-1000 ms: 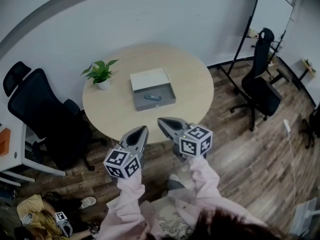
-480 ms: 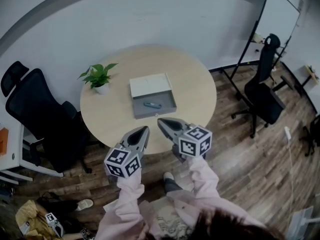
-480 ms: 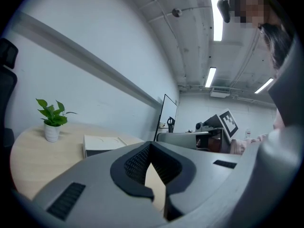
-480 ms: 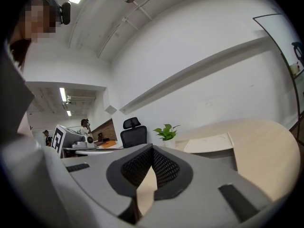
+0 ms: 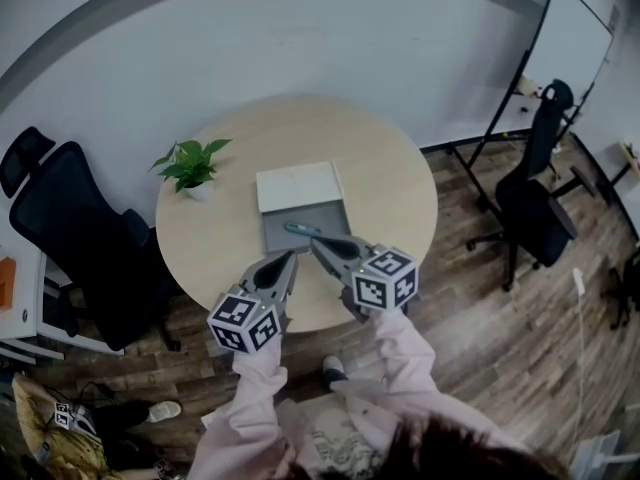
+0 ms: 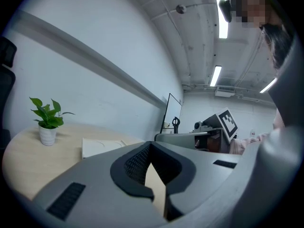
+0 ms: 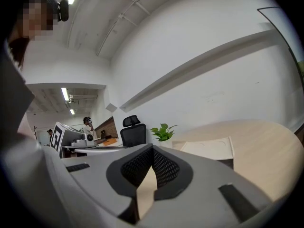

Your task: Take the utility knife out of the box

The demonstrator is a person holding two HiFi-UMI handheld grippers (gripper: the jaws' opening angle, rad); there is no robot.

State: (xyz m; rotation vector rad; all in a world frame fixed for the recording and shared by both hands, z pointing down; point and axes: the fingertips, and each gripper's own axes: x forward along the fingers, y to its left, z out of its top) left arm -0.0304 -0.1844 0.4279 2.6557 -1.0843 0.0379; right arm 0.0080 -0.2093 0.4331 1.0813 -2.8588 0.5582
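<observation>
Head view, potted plant (image 5: 188, 164) left of box (image 5: 300, 216), office chair (image 5: 75, 238) beside table (image 5: 390, 183)

Seen from the head view, the tip of the right gripper (image 5: 318, 240) covers the near right corner of the open box (image 5: 283, 242). It also hides the near end of the utility knife (image 5: 298, 229), which is too small to show any detail. In both gripper views, the gripper's own grey body hides the inside of the box. The person's head (image 5: 455, 456) is cut off by the bottom edge. A dim figure (image 5: 45, 438) at the near left corner is cropped too.
</observation>
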